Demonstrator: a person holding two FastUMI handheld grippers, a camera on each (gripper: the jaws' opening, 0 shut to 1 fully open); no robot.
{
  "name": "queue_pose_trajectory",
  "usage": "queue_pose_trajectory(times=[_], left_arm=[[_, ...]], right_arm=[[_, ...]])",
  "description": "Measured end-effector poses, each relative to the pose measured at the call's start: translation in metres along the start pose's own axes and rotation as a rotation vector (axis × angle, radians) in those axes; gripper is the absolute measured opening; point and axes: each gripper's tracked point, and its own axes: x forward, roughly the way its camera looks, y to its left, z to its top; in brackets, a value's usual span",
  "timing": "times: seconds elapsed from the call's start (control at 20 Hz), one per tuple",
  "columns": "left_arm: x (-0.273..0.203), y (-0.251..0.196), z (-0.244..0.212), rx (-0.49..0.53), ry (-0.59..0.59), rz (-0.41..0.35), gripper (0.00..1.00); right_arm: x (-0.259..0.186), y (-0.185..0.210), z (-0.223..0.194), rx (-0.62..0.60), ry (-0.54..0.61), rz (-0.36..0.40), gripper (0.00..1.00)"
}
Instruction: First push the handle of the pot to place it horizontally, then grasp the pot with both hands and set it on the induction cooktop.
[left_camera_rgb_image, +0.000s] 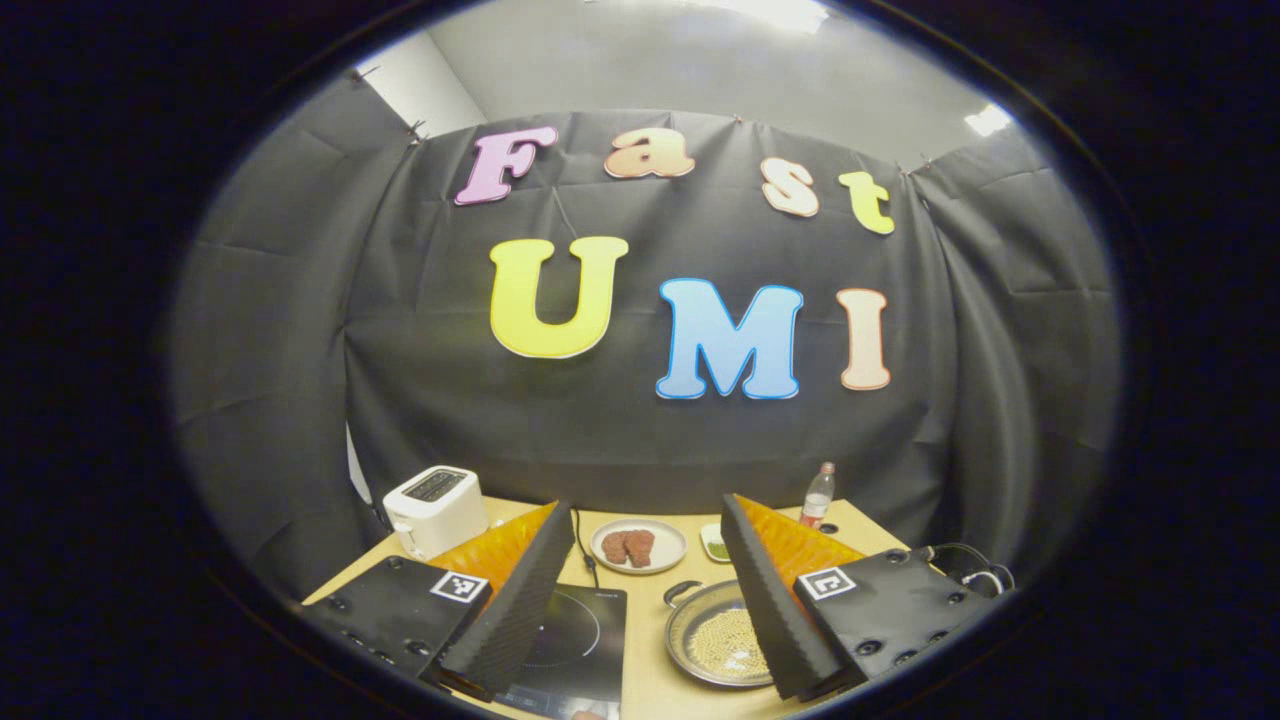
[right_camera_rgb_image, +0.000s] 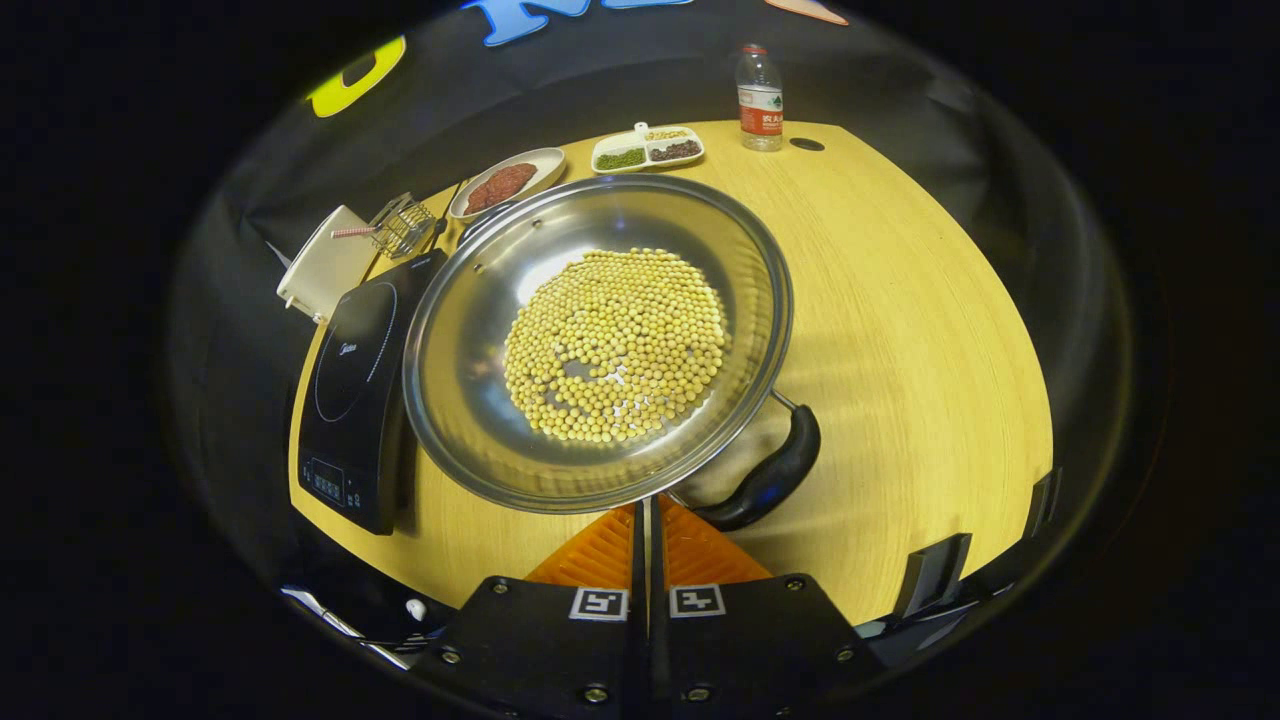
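Step in hand: the handle push, judged not yet complete. The pot (right_camera_rgb_image: 600, 340), holding yellow beans, sits on the desk (right_camera_rgb_image: 900, 300) just right of the induction cooktop (right_camera_rgb_image: 355, 400). Its black handle (right_camera_rgb_image: 770, 475) runs diagonally toward the lower right of the right gripper view. The right hand-held gripper (right_camera_rgb_image: 648, 520), fingers closed together, appears to meet the near rim, though contact is unclear. The left hand-held gripper (left_camera_rgb_image: 640, 600) hangs open above. Next: nudge the handle sideways.
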Motion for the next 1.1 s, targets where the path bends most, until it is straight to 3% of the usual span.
queue_pose_trajectory(times=[0.4, 0.9, 1.1], left_arm=[[0.010, -0.011, 0.008, 0.027, -0.008, 0.035, 0.97], [0.018, -0.042, 0.017, 0.060, -0.003, 0.049, 0.95], [0.022, -0.056, 0.018, 0.090, 0.006, 0.050, 0.96]], right_arm=[[0.003, -0.042, 0.021, -0.006, -0.019, -0.030, 0.01], [0.009, -0.089, 0.059, -0.157, -0.085, -0.100, 0.01], [0.016, -0.100, 0.078, -0.157, -0.100, -0.097, 0.01]])
